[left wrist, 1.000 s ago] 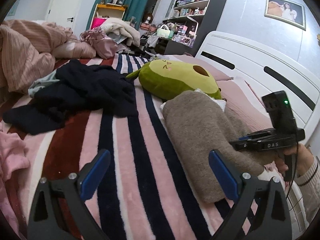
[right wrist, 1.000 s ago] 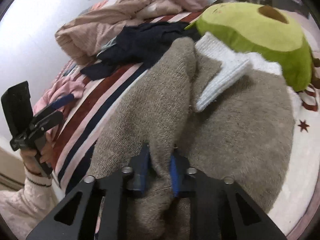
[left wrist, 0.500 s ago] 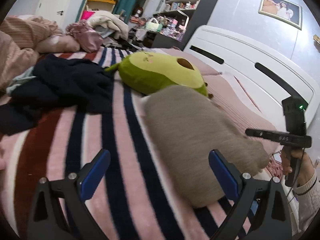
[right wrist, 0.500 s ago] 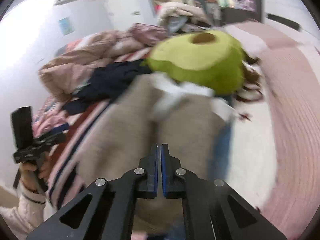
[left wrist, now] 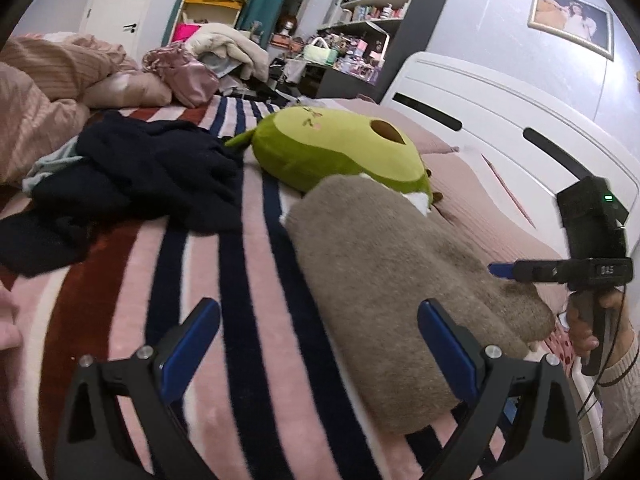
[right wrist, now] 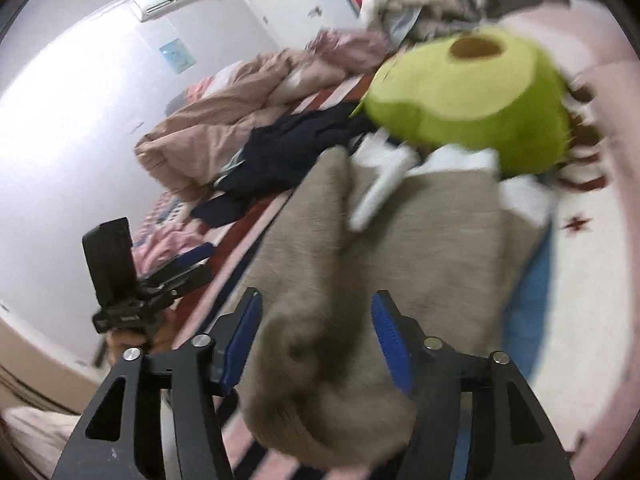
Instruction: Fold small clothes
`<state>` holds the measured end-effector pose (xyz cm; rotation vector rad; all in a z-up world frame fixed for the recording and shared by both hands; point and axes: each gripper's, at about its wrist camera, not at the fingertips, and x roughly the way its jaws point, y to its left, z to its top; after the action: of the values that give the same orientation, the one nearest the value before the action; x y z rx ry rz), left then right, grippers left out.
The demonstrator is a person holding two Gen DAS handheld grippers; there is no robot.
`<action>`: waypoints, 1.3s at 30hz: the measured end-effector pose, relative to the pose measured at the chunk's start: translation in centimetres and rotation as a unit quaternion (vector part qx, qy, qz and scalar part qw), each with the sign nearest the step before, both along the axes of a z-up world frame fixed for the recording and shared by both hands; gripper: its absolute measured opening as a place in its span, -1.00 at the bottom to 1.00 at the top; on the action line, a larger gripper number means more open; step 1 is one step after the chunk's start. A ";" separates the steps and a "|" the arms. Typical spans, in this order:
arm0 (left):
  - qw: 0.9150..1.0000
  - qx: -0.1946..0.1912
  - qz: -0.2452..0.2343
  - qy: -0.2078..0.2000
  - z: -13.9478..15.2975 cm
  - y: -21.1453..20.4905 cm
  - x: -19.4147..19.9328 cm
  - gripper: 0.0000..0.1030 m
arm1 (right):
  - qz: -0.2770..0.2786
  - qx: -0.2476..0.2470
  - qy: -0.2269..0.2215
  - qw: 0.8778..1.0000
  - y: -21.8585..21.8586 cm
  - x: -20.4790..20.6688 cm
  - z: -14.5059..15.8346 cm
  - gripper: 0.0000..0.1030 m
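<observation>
A folded brown knit garment [left wrist: 384, 272] lies on the striped blanket [left wrist: 248, 300], its far end against a green avocado plush [left wrist: 340, 152]. White fabric [right wrist: 384, 184] shows at its far edge. My right gripper [right wrist: 316, 336] hovers low over the garment's near end; its jaws are opening, a brown hump sits between them, and the pads do not press it. In the left wrist view the right gripper [left wrist: 500, 270] shows side-on at the right. My left gripper [left wrist: 320, 344] stands wide open and empty over the blanket beside the garment's left edge.
A heap of dark navy clothes [left wrist: 132, 176] lies on the blanket left of the plush. Behind it is a bunched pink duvet [left wrist: 40, 92]. The white headboard [left wrist: 500, 112] runs along the right. Shelves and piled laundry fill the far room.
The right gripper let go of the brown fold it pinched, drew back shut and empty, and now stands with jaws apart over the garment. The left gripper stayed open and shifted slightly.
</observation>
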<state>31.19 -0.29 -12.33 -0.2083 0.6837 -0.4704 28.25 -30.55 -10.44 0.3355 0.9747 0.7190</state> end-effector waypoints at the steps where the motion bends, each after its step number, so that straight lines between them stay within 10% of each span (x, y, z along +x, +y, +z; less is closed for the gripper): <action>1: 1.000 -0.002 0.002 0.000 -0.1 0.4 0.0 0.90 | 0.012 -0.001 0.014 1.000 0.8 0.6 -0.4 0.25; 4: 1.000 -0.003 0.004 0.002 -0.5 1.1 0.0 0.90 | 0.049 -0.014 0.038 0.998 3.1 2.0 -1.6 0.20; 6: 1.000 -0.002 0.006 0.005 -0.8 1.5 0.0 0.90 | 0.063 -0.019 0.034 0.997 4.2 2.1 -1.8 -0.84; 14: 1.000 -0.004 0.000 0.011 -1.1 1.3 0.1 0.90 | -0.027 -0.040 -0.058 0.997 0.5 -1.6 0.7 -0.86; 24: 0.996 -0.039 -0.076 0.032 -0.8 -4.4 0.9 0.90 | -0.156 -0.036 -0.018 0.987 -9.7 -4.7 -2.6 -0.86; 28: 0.990 -0.068 -0.118 0.046 -0.5 -6.9 1.2 0.90 | -0.153 -0.034 -0.006 0.988 -9.6 -4.7 -4.5 -0.68; 31: 0.984 -0.096 -0.137 0.055 0.1 -7.7 1.7 0.93 | -0.154 -0.031 -0.013 0.987 -9.0 -4.6 -4.9 -0.19; 39: 0.983 -0.074 -0.133 0.098 -1.0 -8.6 3.8 0.97 | -0.173 -0.074 -0.015 0.982 -8.5 -4.1 -5.8 0.60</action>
<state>35.04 -8.92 -13.31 -0.3079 0.8759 -0.7647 24.16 -39.05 -16.27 0.3512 0.9063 0.3310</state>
